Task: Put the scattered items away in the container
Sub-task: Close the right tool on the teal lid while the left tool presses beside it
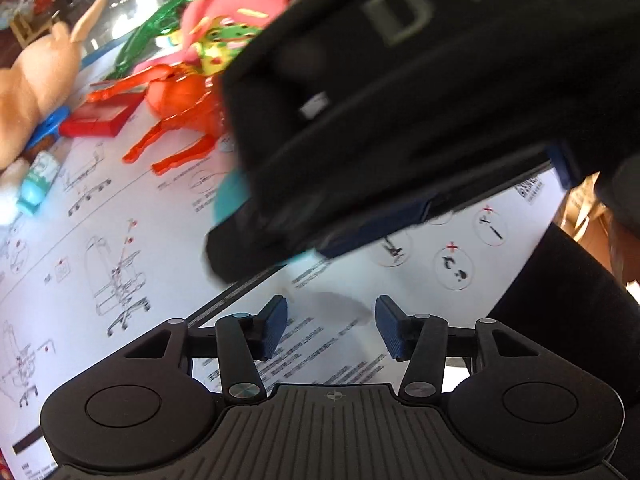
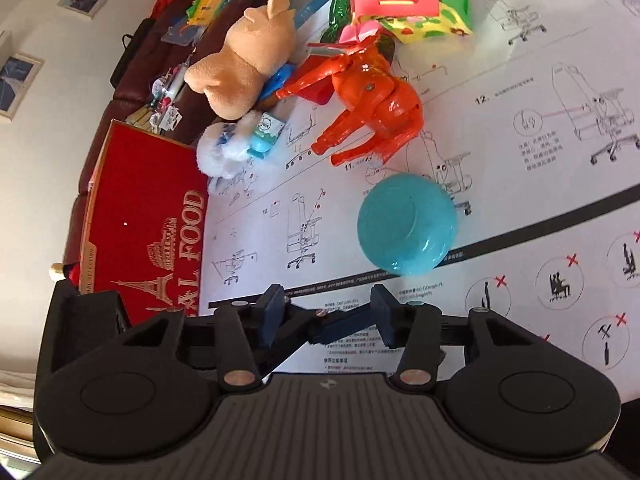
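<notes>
- the right gripper [image 2: 326,320] was empty, its blue pads apart with nothing between them; in its own view only printed paper lay under the fingers.
- the left gripper [image 1: 332,326] hung over the instruction sheet [image 1: 120,240] with its jaws parted too, holding nothing.
- the red box [image 2: 140,216], probably the container, lay at the sheet's left edge in the right wrist view, left of the right gripper; its far end and inside were cut off, so whether it was open could not be told.
- the orange horse [image 2: 368,108] lay on its side further up the sheet, legs pointing toward the box.
- the teal bowl [image 2: 406,224] sat upside down just ahead of the right gripper and slightly to its right, close to the fingers but not touching; being round, it offered no long axis to line up with. the right hand looked nearer to it.
- in the left wrist view the other gripper's dark body hid most of the bowl, leaving a teal sliver.
</notes>
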A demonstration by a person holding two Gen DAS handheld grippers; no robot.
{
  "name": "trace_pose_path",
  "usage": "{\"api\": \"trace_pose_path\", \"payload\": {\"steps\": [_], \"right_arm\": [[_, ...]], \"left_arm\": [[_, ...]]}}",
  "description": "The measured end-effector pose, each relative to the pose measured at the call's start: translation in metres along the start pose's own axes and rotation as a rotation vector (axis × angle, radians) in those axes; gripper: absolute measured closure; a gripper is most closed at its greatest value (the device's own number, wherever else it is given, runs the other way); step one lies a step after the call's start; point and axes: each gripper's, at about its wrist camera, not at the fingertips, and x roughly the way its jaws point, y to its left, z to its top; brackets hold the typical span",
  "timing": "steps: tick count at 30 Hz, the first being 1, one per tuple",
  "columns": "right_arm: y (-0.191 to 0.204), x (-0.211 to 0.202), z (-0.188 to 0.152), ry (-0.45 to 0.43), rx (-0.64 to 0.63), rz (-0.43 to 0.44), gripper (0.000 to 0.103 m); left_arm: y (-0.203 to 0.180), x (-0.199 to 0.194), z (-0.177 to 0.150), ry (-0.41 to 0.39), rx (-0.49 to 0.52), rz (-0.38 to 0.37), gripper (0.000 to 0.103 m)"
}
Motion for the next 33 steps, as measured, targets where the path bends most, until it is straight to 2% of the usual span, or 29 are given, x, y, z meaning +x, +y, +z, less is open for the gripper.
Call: {"api": "trace_pose_path", "payload": {"steps": [5,8,13,15,18,21,25,33], "right_arm": [[-0.014,-0.012,0.015,-0.077,0.009,-0.099,0.047],[-0.027,-0.012,0.022,-0.084,0.037,-0.145,0.044],[-0.025,-0.002,0.031,-0.088,-0.006,-0.19,0.039],[-0.022,0.004,0.035,-0.086,-0.025,-0.2,0.039],[-0.022,0.01,0.039,-0.073,-0.037,-0.201,0.039],[-0.025,0.015,0.04,-0.052,-0.027,-0.188,0.039],[-0.029,0.022,0.037,-0.018,-0.002,-0.152,0.04],[-0.029,0.011,0.037,-0.017,0.034,-0.08,0.039]], "left_arm": [[0.025,-0.012,-0.003,-0.028,-0.055,0.057,0.039],[0.033,-0.011,0.006,-0.033,-0.053,0.074,0.033],[0.02,-0.006,0.023,-0.051,0.051,0.081,0.021],[0.014,-0.002,0.031,-0.064,0.105,0.102,0.02],[0.013,0.008,0.04,-0.06,0.147,0.113,0.022],[0.014,0.019,0.044,-0.036,0.163,0.106,0.036],[0.015,0.02,0.044,-0.046,0.152,0.097,0.037],[0.024,0.016,0.044,-0.04,0.106,0.065,0.036]]}}
